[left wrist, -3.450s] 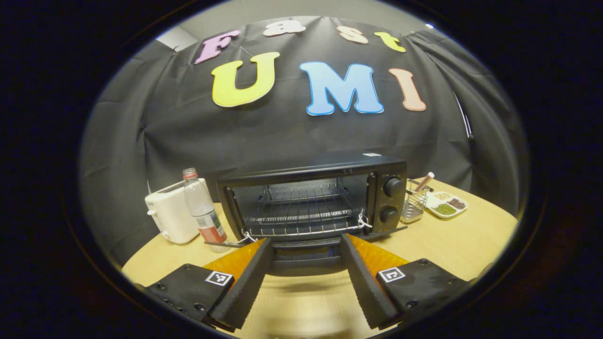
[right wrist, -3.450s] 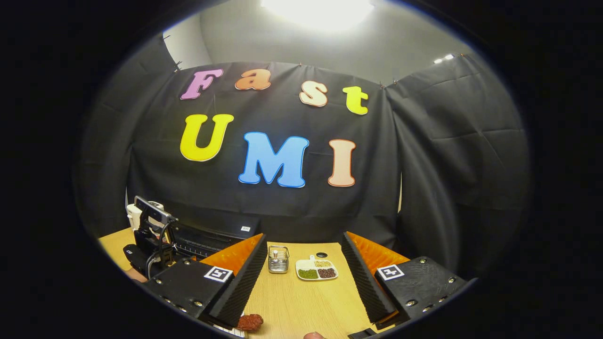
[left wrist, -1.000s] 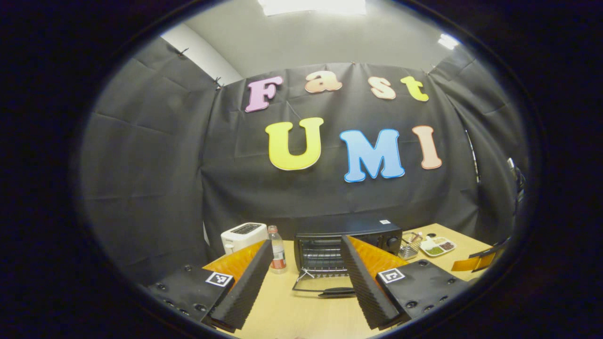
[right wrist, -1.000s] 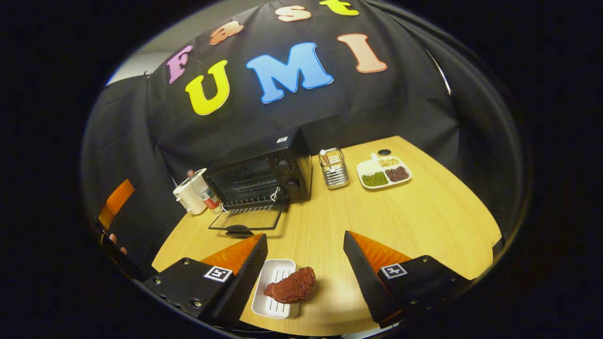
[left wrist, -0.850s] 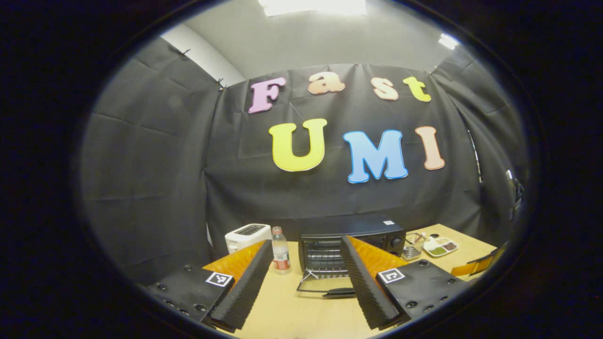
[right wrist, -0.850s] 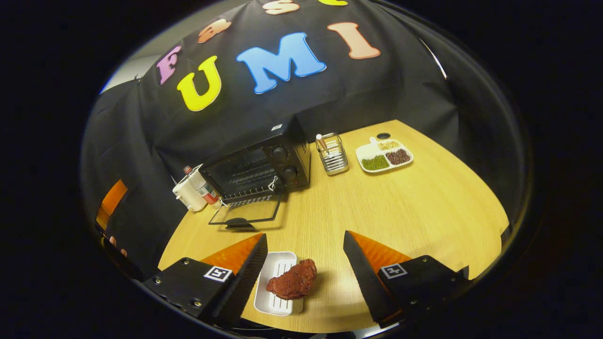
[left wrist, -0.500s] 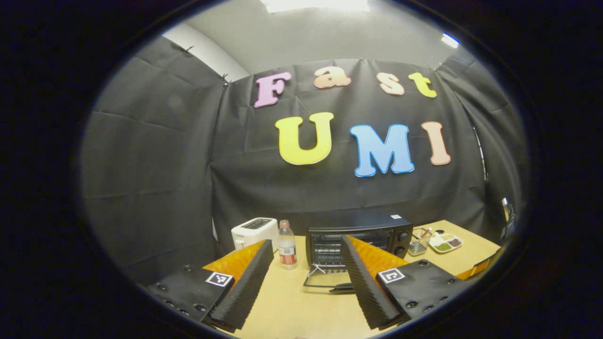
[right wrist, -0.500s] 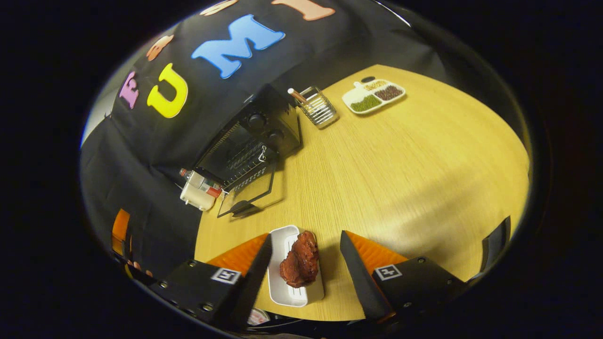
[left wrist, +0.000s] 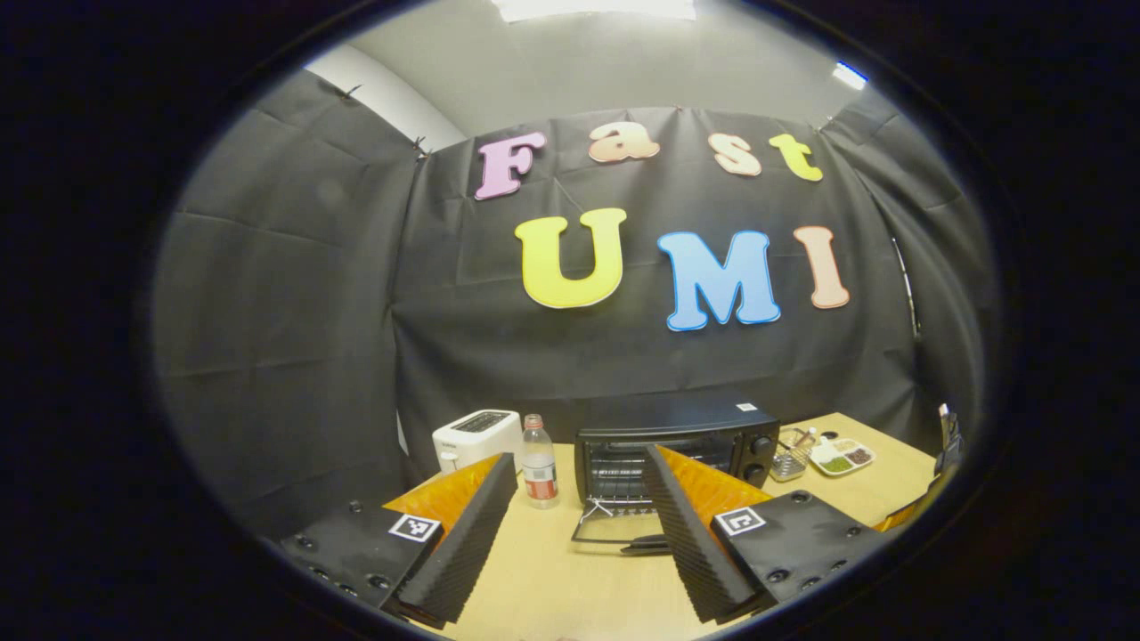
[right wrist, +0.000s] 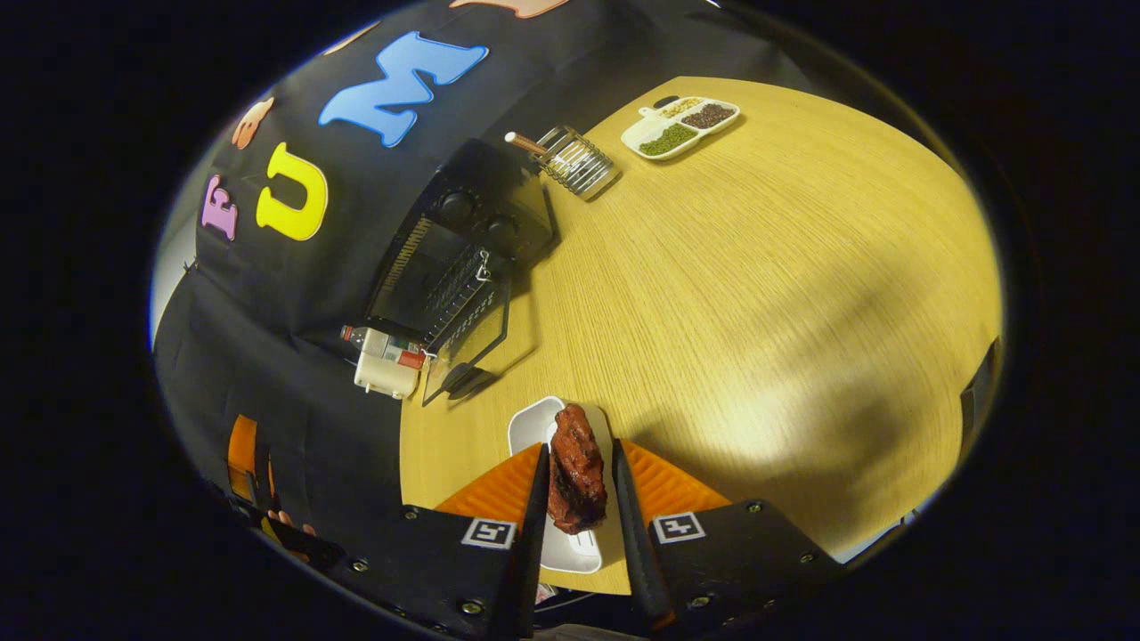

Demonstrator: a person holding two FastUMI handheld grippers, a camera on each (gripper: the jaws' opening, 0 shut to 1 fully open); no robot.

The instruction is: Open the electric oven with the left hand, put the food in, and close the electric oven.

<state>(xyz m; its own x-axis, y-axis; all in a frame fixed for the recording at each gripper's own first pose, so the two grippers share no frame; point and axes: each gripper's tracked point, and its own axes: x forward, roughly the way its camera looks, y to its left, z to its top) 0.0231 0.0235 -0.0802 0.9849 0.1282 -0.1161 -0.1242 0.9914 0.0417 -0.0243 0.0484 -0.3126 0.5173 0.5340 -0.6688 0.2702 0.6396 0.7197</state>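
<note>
The black electric oven (left wrist: 677,436) stands at the back of the table with its glass door (left wrist: 614,532) folded down flat and the wire rack inside showing. My left gripper (left wrist: 579,516) hangs open, well back from the oven, with nothing between its fingers. In the right gripper view the oven (right wrist: 472,223) and its lowered door (right wrist: 468,343) lie up and to the left. A brown piece of meat (right wrist: 577,472) rests on a small white tray (right wrist: 530,427) near the table's front edge. My right gripper (right wrist: 579,450) is shut on the meat, one finger pressing each side.
Left of the oven stand a white toaster (left wrist: 476,436) and a plastic bottle (left wrist: 537,472). Right of it are a wire holder (left wrist: 784,456) and a divided dish of beans (left wrist: 842,456). The wooden table (right wrist: 757,267) stretches bare between tray and dish.
My right gripper tipped down over the tray and its fingers went from wide open to shut on the meat. The left gripper stayed open and barely moved.
</note>
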